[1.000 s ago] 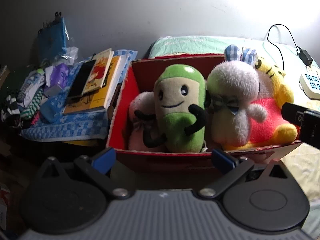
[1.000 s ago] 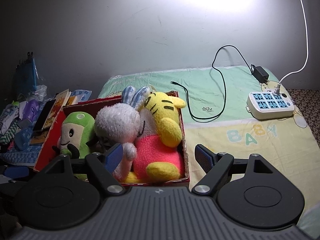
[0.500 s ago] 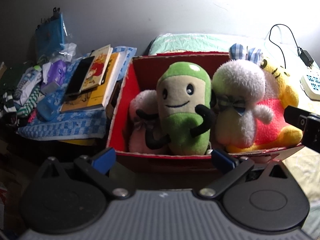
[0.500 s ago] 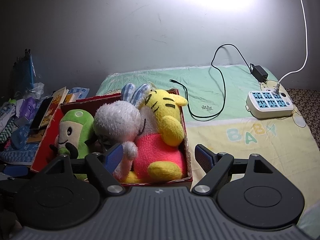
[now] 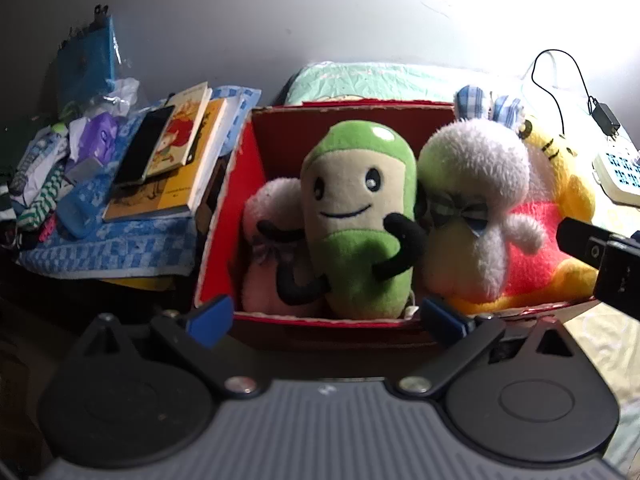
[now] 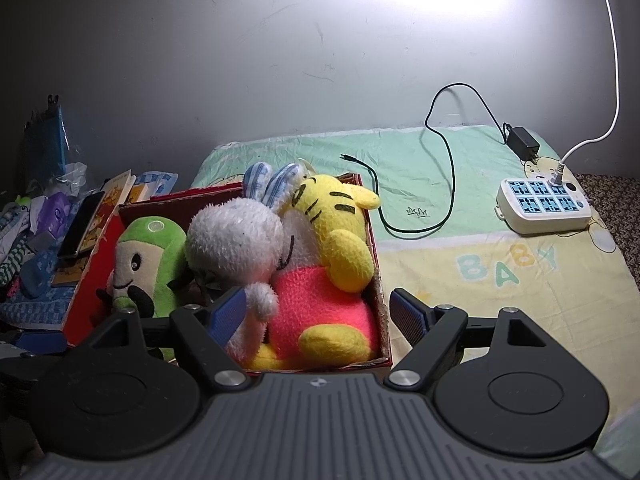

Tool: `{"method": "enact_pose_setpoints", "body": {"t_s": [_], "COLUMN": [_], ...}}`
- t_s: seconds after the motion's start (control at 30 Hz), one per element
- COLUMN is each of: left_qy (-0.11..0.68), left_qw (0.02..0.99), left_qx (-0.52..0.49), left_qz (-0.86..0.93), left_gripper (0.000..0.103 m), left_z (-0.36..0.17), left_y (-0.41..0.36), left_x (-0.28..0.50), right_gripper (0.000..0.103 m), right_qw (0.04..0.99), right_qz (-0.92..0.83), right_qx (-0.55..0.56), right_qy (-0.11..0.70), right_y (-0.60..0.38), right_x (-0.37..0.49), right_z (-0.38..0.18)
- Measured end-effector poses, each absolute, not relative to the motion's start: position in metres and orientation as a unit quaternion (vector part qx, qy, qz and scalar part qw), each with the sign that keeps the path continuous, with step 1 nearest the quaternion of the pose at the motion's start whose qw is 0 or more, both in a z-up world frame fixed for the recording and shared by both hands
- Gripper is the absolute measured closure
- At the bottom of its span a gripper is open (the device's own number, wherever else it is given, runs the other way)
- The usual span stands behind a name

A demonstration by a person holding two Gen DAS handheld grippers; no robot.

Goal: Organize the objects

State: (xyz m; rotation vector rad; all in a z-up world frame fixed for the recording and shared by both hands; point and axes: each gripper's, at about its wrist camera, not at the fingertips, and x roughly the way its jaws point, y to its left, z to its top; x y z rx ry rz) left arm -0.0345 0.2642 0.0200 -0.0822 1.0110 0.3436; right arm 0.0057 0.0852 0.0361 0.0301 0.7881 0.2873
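Observation:
A red cardboard box (image 5: 218, 216) (image 6: 88, 268) stands on the bed, packed with plush toys. Inside sit a green smiling plush (image 5: 356, 216) (image 6: 148, 264), a pale pink plush (image 5: 264, 240) tucked behind it, a white fluffy rabbit (image 5: 476, 200) (image 6: 236, 240) with blue checked ears, and a yellow tiger in red (image 5: 556, 200) (image 6: 336, 248). My left gripper (image 5: 326, 316) is open at the box's near wall, empty. My right gripper (image 6: 318, 314) is open too, its left finger over the rabbit's paw and its right finger just outside the box's right wall.
Left of the box, books (image 5: 176, 160) and a dark phone (image 5: 142, 148) lie on a blue checked towel (image 5: 104, 248) with socks and clutter. On the bed sheet (image 6: 500, 280) to the right are a power strip (image 6: 544, 208), an adapter (image 6: 522, 142) and a black cable (image 6: 448, 184).
Both views have drawn slightly closer to the box and shifted a little; the toys fill more of the left view. Both grippers stay open and nothing was grasped.

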Motion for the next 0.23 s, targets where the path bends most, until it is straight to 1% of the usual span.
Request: {"method": "enact_pose_setpoints", "body": {"t_s": [0.23], "left_qy": [0.476], "left_qw": [0.861], "left_qx": [-0.047], "left_qz": [0.171], "left_gripper": [0.004], "left_z": [0.0207], "left_y": [0.2692], "left_x": [-0.0330], "right_gripper": [0.022], "right_qw": [0.912], "right_qz": [0.139], "right_qx": [0.017], "right_qy": [0.385], "right_y": [0.0856], "right_x": [0.0076], "right_z": [0.0350]}}
